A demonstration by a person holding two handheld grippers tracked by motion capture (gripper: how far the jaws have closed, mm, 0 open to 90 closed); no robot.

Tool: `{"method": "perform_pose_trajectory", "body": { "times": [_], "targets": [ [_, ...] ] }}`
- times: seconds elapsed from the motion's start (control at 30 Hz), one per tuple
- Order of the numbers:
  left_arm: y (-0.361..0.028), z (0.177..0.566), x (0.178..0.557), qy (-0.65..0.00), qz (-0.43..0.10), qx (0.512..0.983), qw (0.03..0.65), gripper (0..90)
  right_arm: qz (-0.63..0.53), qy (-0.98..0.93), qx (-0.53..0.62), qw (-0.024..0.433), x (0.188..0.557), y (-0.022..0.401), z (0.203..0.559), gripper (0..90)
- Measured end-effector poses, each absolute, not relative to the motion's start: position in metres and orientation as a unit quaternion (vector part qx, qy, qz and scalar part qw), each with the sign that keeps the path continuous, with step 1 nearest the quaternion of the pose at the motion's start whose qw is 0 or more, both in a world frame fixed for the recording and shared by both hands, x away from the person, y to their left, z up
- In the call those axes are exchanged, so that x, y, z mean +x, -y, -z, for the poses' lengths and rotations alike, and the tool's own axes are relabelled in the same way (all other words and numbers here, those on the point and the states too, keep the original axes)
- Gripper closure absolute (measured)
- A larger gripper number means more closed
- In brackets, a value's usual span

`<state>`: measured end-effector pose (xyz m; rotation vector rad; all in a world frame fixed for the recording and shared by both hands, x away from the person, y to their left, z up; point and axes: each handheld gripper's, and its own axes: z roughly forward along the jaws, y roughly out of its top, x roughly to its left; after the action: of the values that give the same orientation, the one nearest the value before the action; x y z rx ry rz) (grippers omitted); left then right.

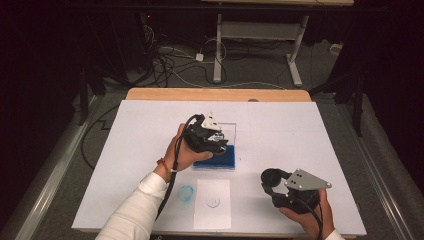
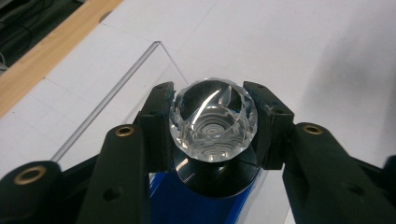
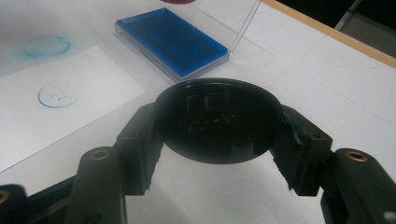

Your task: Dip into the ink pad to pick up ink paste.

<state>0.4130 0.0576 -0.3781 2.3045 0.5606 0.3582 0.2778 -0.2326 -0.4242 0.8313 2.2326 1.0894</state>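
My left gripper (image 1: 212,144) is shut on a round stamp with a clear faceted knob (image 2: 212,122). The stamp's black base (image 2: 215,176) sits low over the blue ink pad (image 1: 222,160); whether it touches the pad I cannot tell. The pad lies in a clear case with its lid (image 2: 116,93) standing open. Near the front right of the table, my right gripper (image 1: 274,184) is shut on a black round cap (image 3: 218,119), held above the white sheet. The blue ink pad (image 3: 170,42) lies beyond that cap in the right gripper view.
A small white paper (image 1: 212,210) with a faint stamped ring (image 3: 60,94) lies at the table's front middle. A blue ring smudge (image 1: 186,193) marks the white table cover (image 1: 300,130) left of it. Beyond the table's wooden far edge (image 1: 215,94) are cables and a desk frame.
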Motion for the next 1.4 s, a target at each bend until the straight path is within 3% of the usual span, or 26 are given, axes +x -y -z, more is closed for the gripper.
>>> {"method": "perform_pose_trajectory", "body": {
  "times": [0.63,1.4],
  "targets": [
    [-0.041,0.424,0.419,-0.220,-0.124,0.909,0.331,54.7,-0.394,-0.828,0.306,0.256,0.279,0.232,0.427,38.6],
    [-0.048,0.431,0.420,-0.214,-0.128,0.905,0.345,54.7,-0.389,-0.832,0.304,0.252,0.278,0.230,0.428,38.6]
  ]
}}
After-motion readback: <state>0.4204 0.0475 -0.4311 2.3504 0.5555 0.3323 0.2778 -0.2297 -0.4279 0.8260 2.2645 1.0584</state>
